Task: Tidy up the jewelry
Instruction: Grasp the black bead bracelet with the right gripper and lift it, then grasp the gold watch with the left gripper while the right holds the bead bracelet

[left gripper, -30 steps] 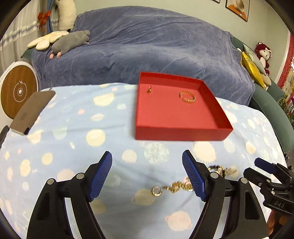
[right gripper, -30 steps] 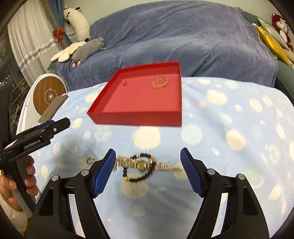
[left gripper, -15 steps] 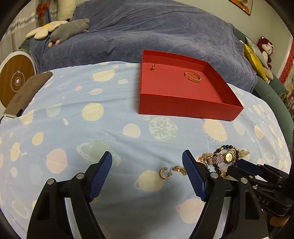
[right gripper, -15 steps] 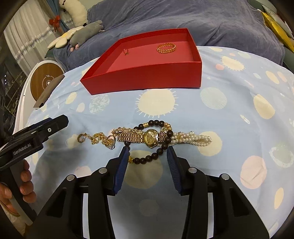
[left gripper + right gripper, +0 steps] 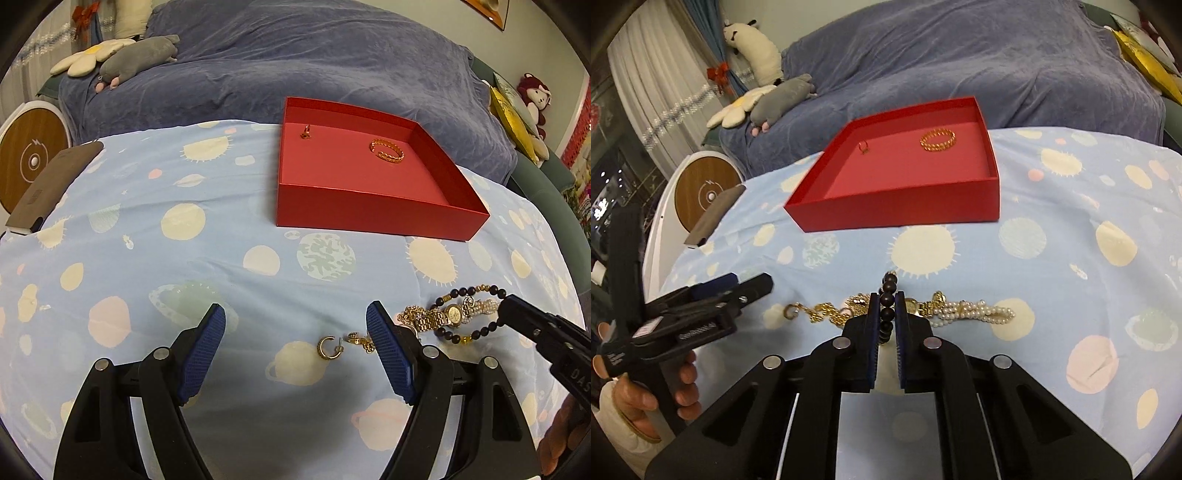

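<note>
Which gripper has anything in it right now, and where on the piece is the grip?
The right gripper is closed on the dark bead bracelet, pinching a short run of its beads. The left gripper is open and holds nothing.

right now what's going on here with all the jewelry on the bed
A person is sorting jewelry into a red box on a planet-print sheet. The right hand-held gripper has closed on a dark bead bracelet that lies tangled with a gold watch and a pearl bracelet. The left hand-held gripper hangs open near a small gold hoop earring, holding nothing. The box already contains a gold ring and a small earring.
</note>
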`<state>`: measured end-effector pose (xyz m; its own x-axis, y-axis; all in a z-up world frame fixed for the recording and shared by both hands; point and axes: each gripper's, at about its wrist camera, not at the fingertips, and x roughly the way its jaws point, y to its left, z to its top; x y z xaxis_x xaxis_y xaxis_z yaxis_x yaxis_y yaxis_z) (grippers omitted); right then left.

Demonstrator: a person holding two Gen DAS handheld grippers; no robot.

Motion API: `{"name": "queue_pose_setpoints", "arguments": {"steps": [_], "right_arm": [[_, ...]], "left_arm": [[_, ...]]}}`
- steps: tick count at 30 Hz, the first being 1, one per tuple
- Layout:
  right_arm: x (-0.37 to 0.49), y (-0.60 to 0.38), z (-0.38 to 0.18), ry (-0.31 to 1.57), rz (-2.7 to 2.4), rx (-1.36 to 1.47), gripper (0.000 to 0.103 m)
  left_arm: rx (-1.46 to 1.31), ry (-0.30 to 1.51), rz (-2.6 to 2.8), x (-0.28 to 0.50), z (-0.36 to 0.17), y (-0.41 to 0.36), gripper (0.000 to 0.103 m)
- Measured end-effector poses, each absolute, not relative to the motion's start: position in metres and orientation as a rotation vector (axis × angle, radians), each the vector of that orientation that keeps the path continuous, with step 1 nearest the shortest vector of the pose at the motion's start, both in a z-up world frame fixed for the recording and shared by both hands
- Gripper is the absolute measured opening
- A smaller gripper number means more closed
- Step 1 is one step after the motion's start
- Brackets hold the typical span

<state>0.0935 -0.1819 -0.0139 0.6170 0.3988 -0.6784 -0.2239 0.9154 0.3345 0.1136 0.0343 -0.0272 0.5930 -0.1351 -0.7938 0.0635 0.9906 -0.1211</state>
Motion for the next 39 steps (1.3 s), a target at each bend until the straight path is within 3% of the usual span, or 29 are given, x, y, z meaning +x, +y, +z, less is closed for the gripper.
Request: {"name": "queue_pose_setpoints", "arguments": {"steps": [14,30,39], "right_arm": [[0.067,-0.204,0.030,0.672,0.428,0.275,0.007],[0.054,-0.231,0.019,0.708,0.359,0.280,0.007],[0.047,-0.249,0.015,0.722,0.338,0.297,0.007]], "left_arm": [[-0.056,0.926,-0.224,0.105,-0.021,-0.003,0.076],[0.071,0.933,-0.431,0.101,-0.044,-0.083,0.076],[0.167,0.918,-0.542,0.107,-0.066,-0.109,0.057]]}}
